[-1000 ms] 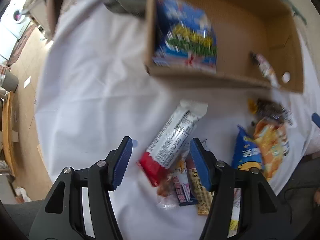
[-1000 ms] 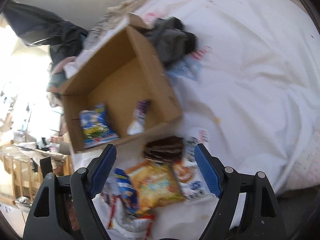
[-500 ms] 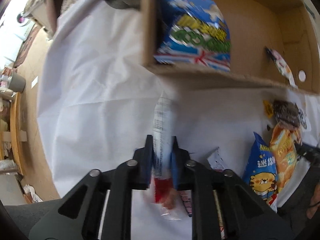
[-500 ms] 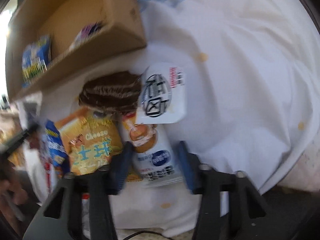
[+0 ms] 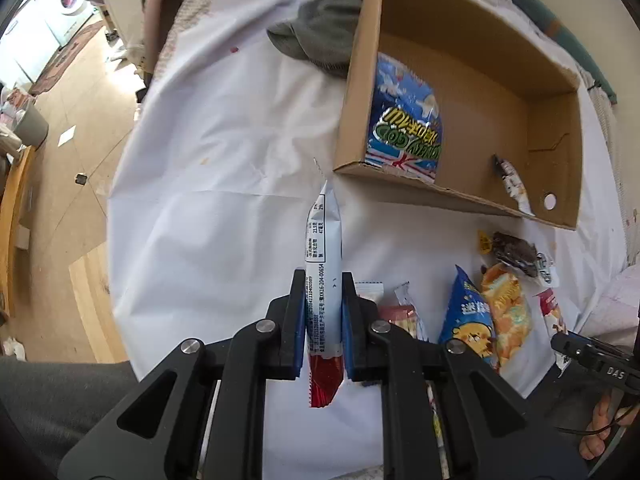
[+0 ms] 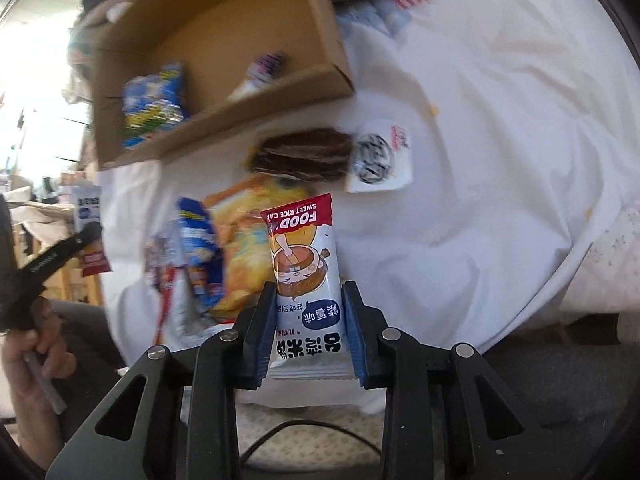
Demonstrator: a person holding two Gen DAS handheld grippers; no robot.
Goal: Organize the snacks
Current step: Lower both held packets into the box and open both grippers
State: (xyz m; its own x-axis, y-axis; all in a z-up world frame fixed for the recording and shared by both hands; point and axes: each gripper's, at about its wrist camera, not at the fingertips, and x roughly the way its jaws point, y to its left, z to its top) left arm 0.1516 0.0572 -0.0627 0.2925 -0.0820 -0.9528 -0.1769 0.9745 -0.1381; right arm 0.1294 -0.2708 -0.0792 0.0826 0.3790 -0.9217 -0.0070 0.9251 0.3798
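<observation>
Claws each pinch a snack: left claw (image 5: pixel 323 320) white-and-red packet (image 5: pixel 324 264), right claw (image 6: pixel 308 332) closing on rice-cake packet (image 6: pixel 306 280).

The left claw (image 5: pixel 323 320) points steeply down, its two blue-padded fingers (image 5: pixel 298 320) pressed flat against both faces of a slim white-and-red snack packet (image 5: pixel 324 264) that stands upright between them. The right claw (image 6: pixel 308 332) also tilts steeply downward; its jaws are closing on a white rice-cake packet (image 6: pixel 306 276), the pads touching the packet's edges. In the right wrist view, a bare hand (image 6: pixel 30 360) at the lower left grips the left claw's handle.
</observation>
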